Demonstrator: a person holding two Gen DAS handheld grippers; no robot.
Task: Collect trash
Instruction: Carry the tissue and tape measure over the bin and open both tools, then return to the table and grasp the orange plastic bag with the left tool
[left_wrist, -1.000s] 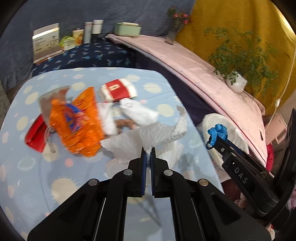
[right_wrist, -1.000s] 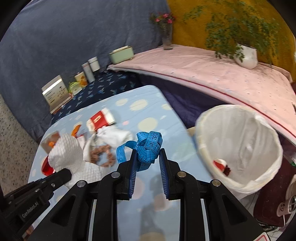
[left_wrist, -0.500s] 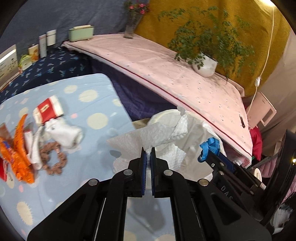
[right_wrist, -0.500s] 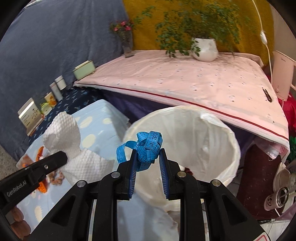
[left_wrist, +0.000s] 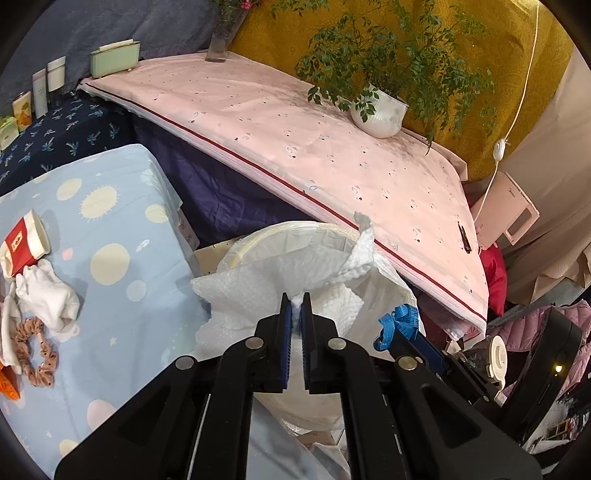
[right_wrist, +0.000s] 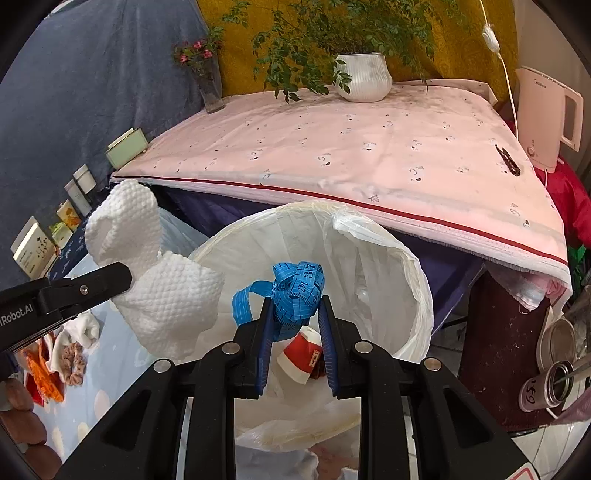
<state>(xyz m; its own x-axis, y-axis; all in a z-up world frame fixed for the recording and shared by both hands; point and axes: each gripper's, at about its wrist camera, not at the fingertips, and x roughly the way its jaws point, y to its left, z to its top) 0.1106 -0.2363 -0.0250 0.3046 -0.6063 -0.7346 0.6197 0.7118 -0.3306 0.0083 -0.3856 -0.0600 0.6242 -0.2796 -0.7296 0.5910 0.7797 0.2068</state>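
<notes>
— What's nearest to you?

— The left tool (left_wrist: 295, 304), its blue pads pinching a crumpled white paper towel (left_wrist: 280, 280). The towel hangs in the air just at the near rim of the trash bin (right_wrist: 413, 280), a round one lined with a white plastic bag.

— And the other hand?

— The right tool (right_wrist: 295, 314) is clamped on a bundled blue tape measure (right_wrist: 295, 291), held right over the bin's mouth. The tape's loose loops stick up past the pads.

— Anything inside the bin?

— A red and white paper cup (right_wrist: 301, 352) lies at the bottom, with something dark beside it that I can't make out.

— What's left on the surface?

— To the left, on the light blue spotted surface (left_wrist: 122, 314): another red and white cup (left_wrist: 24, 245) on its side, a white sock (left_wrist: 48, 297) just below it, a pinkish hair scrunchie (left_wrist: 35, 350) next to the sock, and an orange wrapper (left_wrist: 7, 382) at the very edge of view.

— And farther back?

— Behind the bin a pink cloth (right_wrist: 369, 147) covers a higher table. On it stand a potted plant (right_wrist: 364, 75) in a white ribbed pot and a glass vase of flowers (right_wrist: 207, 81), with a pale kettle (right_wrist: 543, 114) at the right end. Small boxes (left_wrist: 26, 110) line the dark blue cloth on the far left.
</notes>
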